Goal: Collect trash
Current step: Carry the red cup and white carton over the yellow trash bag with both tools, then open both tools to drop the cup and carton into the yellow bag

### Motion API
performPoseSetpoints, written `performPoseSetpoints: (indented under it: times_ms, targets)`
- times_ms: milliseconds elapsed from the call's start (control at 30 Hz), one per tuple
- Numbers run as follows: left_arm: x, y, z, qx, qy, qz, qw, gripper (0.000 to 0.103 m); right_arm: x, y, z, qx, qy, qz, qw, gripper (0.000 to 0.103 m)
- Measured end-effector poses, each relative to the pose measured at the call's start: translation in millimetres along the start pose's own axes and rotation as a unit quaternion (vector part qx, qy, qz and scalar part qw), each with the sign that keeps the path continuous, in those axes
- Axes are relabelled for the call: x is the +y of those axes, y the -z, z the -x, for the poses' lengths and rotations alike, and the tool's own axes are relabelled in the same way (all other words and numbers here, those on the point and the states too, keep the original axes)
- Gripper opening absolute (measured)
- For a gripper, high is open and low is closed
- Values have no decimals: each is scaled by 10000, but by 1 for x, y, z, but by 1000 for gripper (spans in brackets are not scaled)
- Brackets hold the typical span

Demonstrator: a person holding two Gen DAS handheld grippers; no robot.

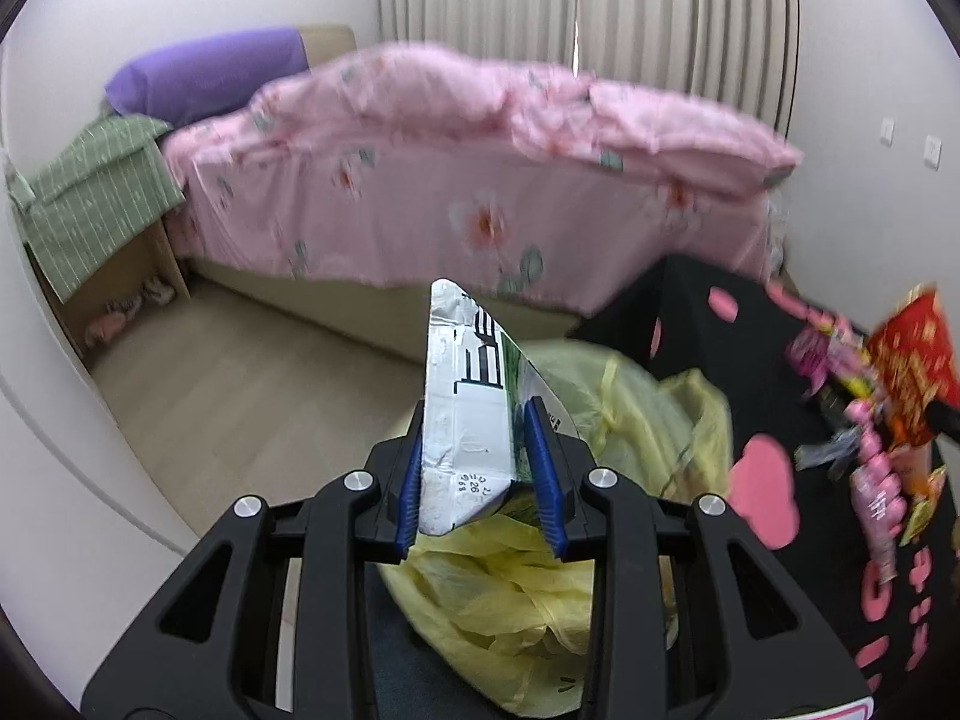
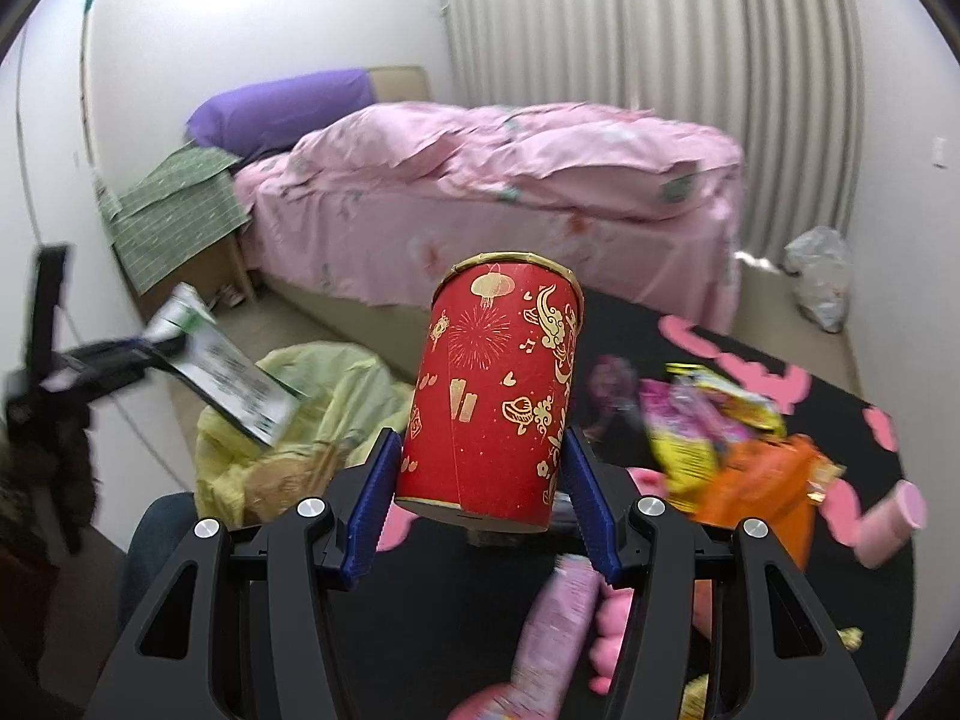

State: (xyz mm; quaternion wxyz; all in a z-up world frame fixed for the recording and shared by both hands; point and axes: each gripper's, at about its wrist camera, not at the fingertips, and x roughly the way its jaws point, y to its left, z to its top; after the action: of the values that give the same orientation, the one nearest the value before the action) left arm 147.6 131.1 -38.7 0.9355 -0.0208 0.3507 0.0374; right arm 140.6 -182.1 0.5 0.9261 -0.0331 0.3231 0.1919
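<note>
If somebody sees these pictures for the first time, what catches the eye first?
The red cup with gold patterns, gripped in the right tool. Next, the flattened carton clamped in the left tool above the yellow trash bag, with the pink floral bed behind.

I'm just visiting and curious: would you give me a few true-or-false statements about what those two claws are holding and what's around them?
1. The right gripper is clamped on a red canister with gold designs. True.
2. The left gripper is empty. False: it grips a flattened carton.
3. The yellow plastic bag lies below the carton. True.
4. The bed has a blue cover. False: it is pink and floral.
5. Snack wrappers lie on a black mat with pink shapes. True.
</note>
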Motion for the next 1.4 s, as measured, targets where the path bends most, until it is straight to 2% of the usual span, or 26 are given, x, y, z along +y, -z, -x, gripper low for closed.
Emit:
performPoseSetpoints:
  times_ms: [67,167,300,433,567,633,733,800,833,867,967,1033,1100,1133,1167,1233,1400]
  targets:
    - [-10,11,-29,269,174,-52,9995,30,7,-5,-15,107,-145,81,9998,52]
    - [-19,21,-54,440,255,-199,9985,29,17,-14,-38,268,-324,179,9990,52]
    - [-20,29,-70,564,300,-282,9976,29,32,-26,-76,559,-614,238,9963,52]
    - [-10,32,-80,703,369,-138,9967,29,58,-34,-116,873,-1035,476,9897,52]
    - [-1,28,-67,763,528,158,9956,28,75,-38,-142,1066,-1185,715,9846,52]
    - [5,19,-46,590,607,328,9959,28,77,-39,-144,1038,-1152,812,9846,52]
    - [13,1,-12,315,452,443,9975,28,76,-39,-143,949,-1060,920,9855,52]
    - [13,-5,-1,297,395,381,9980,28,71,-39,-143,916,-1032,875,9866,52]
    - [9,-8,4,310,305,234,9988,24,67,-39,-143,912,-1039,794,9872,52]
    - [6,-9,6,330,221,120,9991,18,62,-40,-144,915,-1044,716,9877,52]
    - [3,-5,0,519,41,-83,9986,13,55,-40,-145,920,-1149,451,9881,52]
    - [11,4,-7,639,65,152,9978,13,55,-39,-142,909,-1182,408,9880,52]
    - [21,11,-5,562,190,455,9972,13,56,-37,-137,877,-1183,455,9880,52]
    - [25,14,-1,503,240,593,9967,17,57,-37,-135,866,-1184,485,9880,52]
    - [28,18,1,470,257,720,9960,27,58,-36,-133,862,-1187,516,9878,52]
    - [32,23,0,492,193,874,9948,39,60,-36,-131,863,-1186,566,9876,52]
    - [30,35,-28,872,11,1068,9905,40,64,-35,-130,838,-1219,575,9873,52]
